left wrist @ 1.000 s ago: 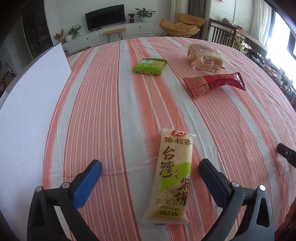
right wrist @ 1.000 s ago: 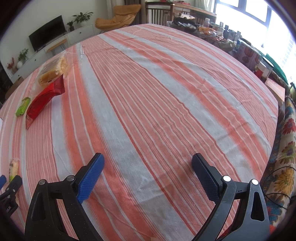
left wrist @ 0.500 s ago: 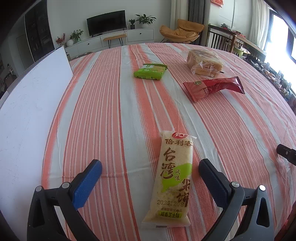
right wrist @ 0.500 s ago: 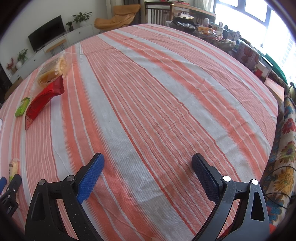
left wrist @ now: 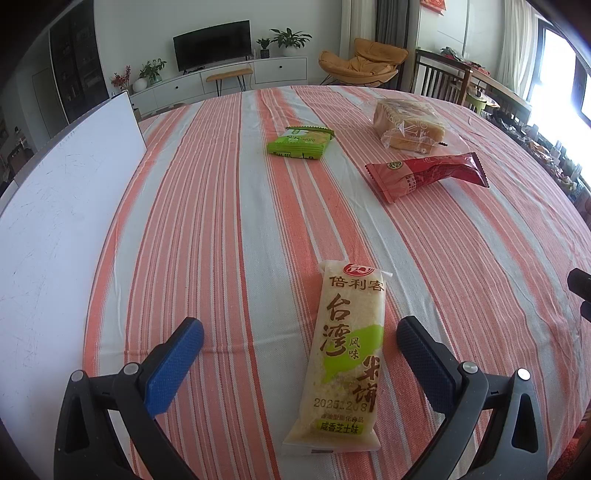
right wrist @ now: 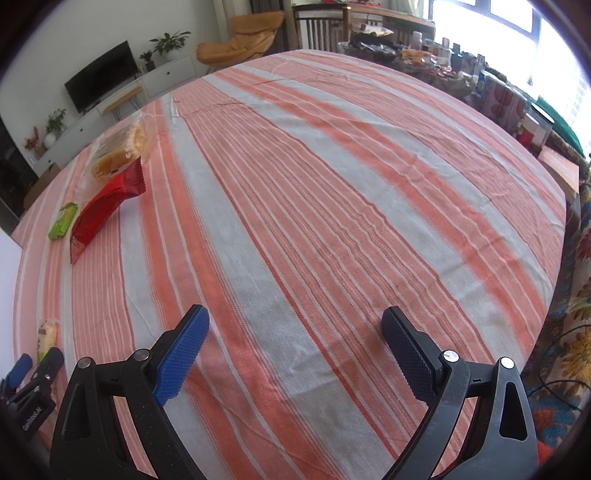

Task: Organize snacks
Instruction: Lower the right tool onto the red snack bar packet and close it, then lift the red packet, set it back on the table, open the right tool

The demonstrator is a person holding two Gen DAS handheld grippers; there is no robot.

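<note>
1. left gripper was spread wide, holding nothing, straddling the rice cracker pack lying flat on the striped tablecloth, probably lined up to grab it.
2. right gripper was wide open too, empty, over bare cloth.
3. bread bag, red packet and green packet sat well apart further back, untouched.

Striped tablecloth, wall television, orange lounge chair, bright window

Woven striped tablecloth looks matt; the rice cracker packet and red wrapper are glossy plastic.
</note>
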